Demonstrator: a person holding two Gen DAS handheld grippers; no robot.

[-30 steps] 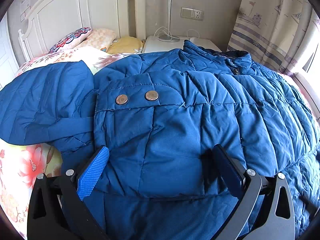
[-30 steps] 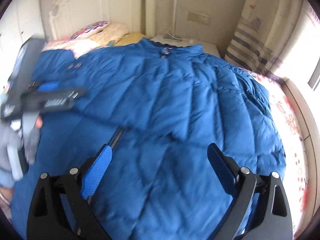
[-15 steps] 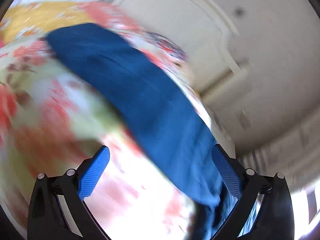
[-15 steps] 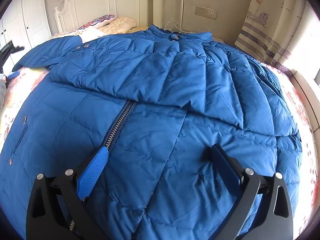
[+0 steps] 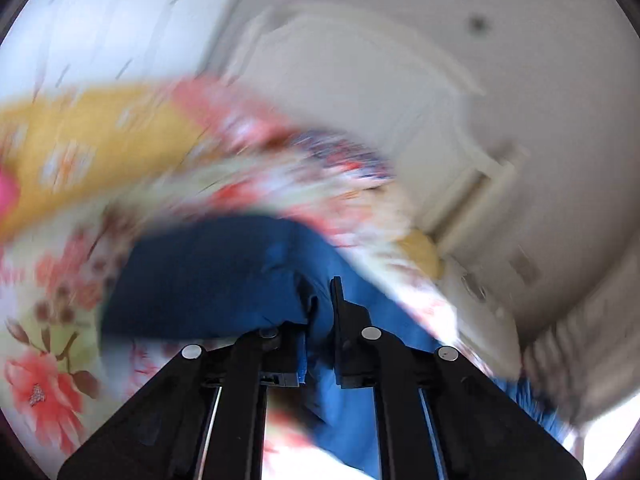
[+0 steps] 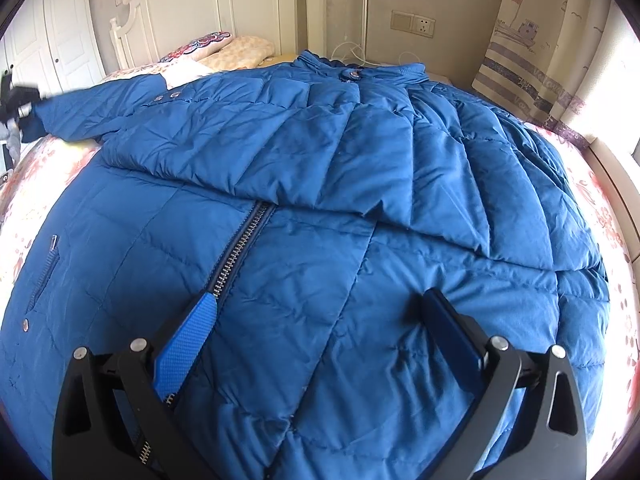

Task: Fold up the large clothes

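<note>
Pinching puffy quilted blue coat (image 6: 320, 208) sleeve, left gripper (image 5: 320, 304), metal zip (image 6: 236, 256).

a blue quilted jacket (image 6: 320, 200) is spread beneath the open right gripper (image 6: 320, 320), zipped, one sleeve folded across.

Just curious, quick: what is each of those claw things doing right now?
Left gripper: shut on the blue coat's sleeve.
Right gripper: open, holding nothing, above the blue coat.
</note>
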